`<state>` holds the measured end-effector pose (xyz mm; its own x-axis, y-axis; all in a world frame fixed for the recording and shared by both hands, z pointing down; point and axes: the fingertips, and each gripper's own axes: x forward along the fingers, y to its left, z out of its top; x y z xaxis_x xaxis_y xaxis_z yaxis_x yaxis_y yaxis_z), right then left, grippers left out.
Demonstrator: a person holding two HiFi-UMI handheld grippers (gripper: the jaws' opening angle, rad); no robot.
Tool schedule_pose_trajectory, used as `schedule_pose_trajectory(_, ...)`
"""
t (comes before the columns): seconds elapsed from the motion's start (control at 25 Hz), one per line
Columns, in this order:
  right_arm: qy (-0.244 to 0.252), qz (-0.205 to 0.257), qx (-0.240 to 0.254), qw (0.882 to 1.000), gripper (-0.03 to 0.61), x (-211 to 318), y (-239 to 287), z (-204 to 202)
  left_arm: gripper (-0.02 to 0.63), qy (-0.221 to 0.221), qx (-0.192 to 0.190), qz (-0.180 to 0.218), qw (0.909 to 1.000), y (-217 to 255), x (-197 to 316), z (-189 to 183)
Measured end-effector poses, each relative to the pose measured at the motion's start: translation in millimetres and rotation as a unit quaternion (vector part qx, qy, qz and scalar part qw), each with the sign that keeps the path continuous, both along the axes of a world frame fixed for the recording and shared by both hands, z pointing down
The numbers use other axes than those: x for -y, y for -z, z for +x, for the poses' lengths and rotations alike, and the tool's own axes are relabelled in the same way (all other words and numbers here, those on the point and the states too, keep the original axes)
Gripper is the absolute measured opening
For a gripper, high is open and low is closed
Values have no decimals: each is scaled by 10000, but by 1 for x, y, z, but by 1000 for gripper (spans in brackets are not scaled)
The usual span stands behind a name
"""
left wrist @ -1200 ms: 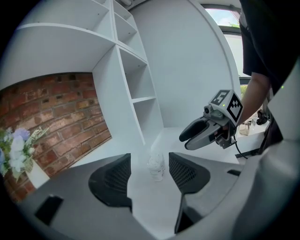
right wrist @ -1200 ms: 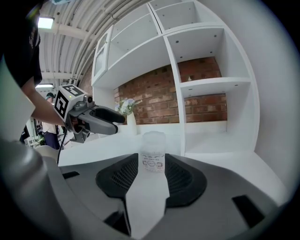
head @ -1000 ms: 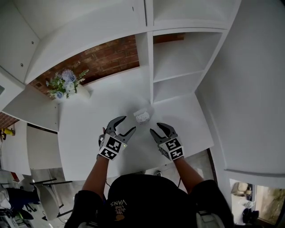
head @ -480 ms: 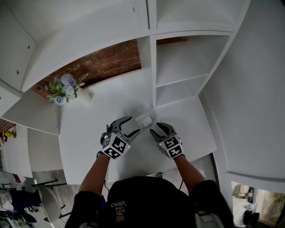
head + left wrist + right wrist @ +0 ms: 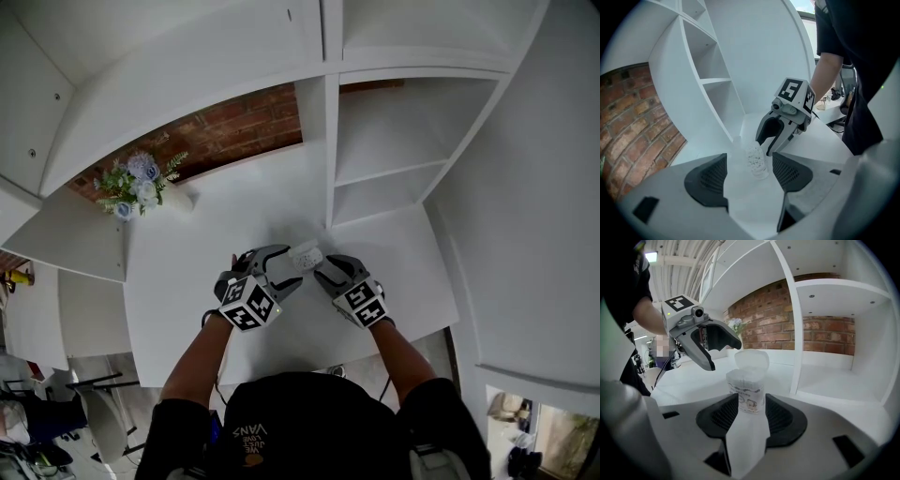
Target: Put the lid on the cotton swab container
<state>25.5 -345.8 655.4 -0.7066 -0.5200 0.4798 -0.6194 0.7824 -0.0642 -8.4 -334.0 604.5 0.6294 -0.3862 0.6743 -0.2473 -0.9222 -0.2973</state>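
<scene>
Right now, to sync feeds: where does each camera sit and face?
Head view: on the head, steeply down at the table; forearms, left tool, right tool show.
Left gripper view: on left tool, along jaws that have just been opening; container seen between them, right tool beyond.
Right gripper view: on right tool; container between jaws, left tool beyond.
All share the container.

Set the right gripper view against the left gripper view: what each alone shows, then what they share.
Right gripper view only: the printed label on the cotton swab container, and the left gripper seen from outside, whose jaws have just been opening, touching nothing. Left gripper view only: the right gripper from outside and the swabs through the clear side. Both: the container, white shelving, brick wall.
</scene>
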Motion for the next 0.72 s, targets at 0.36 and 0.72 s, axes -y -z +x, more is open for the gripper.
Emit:
schedule_pose_trajectory(0.36,82,-38,37,10000,165,-1,-1,-6,285,-284,342,3,9990,-9,1,4)
schedule_pose_trajectory(0.72,136,-177,201,9995,156,-19,0,-20,285,-407,486,22,9980,-11,-11,-5)
